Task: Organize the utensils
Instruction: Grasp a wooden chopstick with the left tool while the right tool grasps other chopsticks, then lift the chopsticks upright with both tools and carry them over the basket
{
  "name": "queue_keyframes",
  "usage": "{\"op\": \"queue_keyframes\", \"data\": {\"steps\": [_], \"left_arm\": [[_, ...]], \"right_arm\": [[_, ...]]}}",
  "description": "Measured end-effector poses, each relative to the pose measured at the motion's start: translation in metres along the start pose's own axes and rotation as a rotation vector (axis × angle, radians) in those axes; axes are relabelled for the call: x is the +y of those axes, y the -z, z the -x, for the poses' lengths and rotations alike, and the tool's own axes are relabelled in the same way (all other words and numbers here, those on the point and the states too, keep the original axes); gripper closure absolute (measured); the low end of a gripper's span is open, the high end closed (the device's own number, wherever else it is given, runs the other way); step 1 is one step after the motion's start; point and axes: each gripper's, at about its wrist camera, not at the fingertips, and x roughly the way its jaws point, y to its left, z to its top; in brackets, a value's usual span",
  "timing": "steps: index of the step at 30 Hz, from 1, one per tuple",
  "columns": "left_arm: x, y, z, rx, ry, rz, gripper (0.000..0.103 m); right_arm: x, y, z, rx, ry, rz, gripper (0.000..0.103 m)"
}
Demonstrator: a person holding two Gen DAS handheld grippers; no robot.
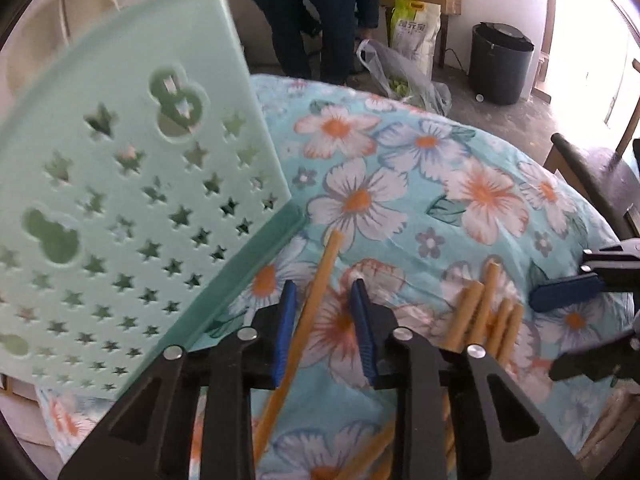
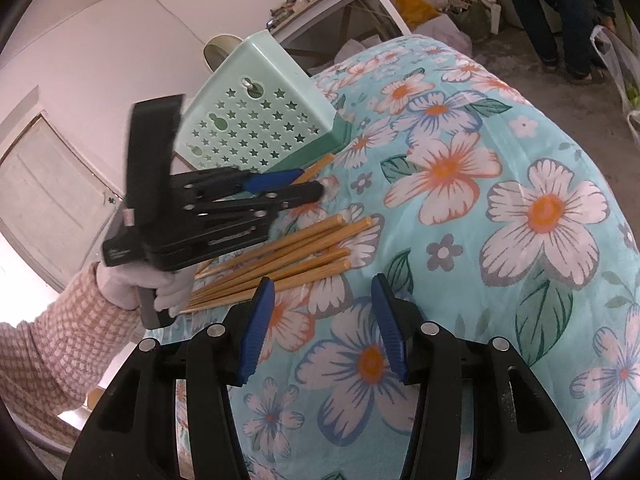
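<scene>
A mint-green utensil holder point(image 1: 120, 200) point(image 2: 260, 120) with star-shaped holes lies tilted on the flowered cloth point(image 1: 440, 184). My left gripper point(image 1: 324, 316) point(image 2: 310, 184) points down just beside the holder's base. One wooden chopstick point(image 1: 316, 292) runs between its blue pads; it lies close to the left pad, with a gap to the right one. A bundle of several chopsticks point(image 1: 488, 312) point(image 2: 288, 256) lies on the cloth to the right of it. My right gripper point(image 2: 323, 320) point(image 1: 560, 332) hovers open over the cloth near the bundle's ends, holding nothing.
A gloved hand in a checked sleeve point(image 2: 132, 288) holds the left gripper. A person in dark clothes point(image 1: 312, 12) bends over beyond the table. A black bin point(image 1: 500, 64), bags and a dark chair point(image 1: 584, 176) stand on the floor around it.
</scene>
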Motion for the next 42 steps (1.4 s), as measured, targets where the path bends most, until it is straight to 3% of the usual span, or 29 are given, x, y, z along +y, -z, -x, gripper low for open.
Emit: {"op": "queue_keyframes", "data": {"steps": [4,11,18,22,30,35,42], "left_arm": [[0.001,-0.002,-0.003,-0.007,0.014,0.03,0.086],[-0.005,-0.006,0.014,-0.053,-0.077,-0.002,0.094],[-0.001,-0.005,0.076,-0.202,-0.164,0.043,0.096],[0.011,0.008,0.124,-0.308,-0.215,0.131,0.097],[0.054,0.067,0.217,-0.504,-0.296,0.391,0.097],[0.075,0.11,0.242,-0.557,-0.306,0.532,0.097],[0.088,0.151,0.258,-0.596,-0.294,0.629,0.097]], "right_arm": [[-0.001,0.001,0.002,-0.002,-0.003,-0.002,0.056],[-0.002,0.001,0.002,0.003,0.006,-0.029,0.056],[-0.001,-0.006,0.001,0.043,-0.026,-0.128,0.059],[0.0,-0.007,-0.006,0.078,-0.076,-0.215,0.063],[-0.013,-0.013,-0.027,0.108,-0.038,-0.454,0.076],[-0.021,-0.011,-0.032,0.086,-0.026,-0.561,0.089],[-0.026,-0.009,-0.035,0.059,-0.031,-0.656,0.088]]}}
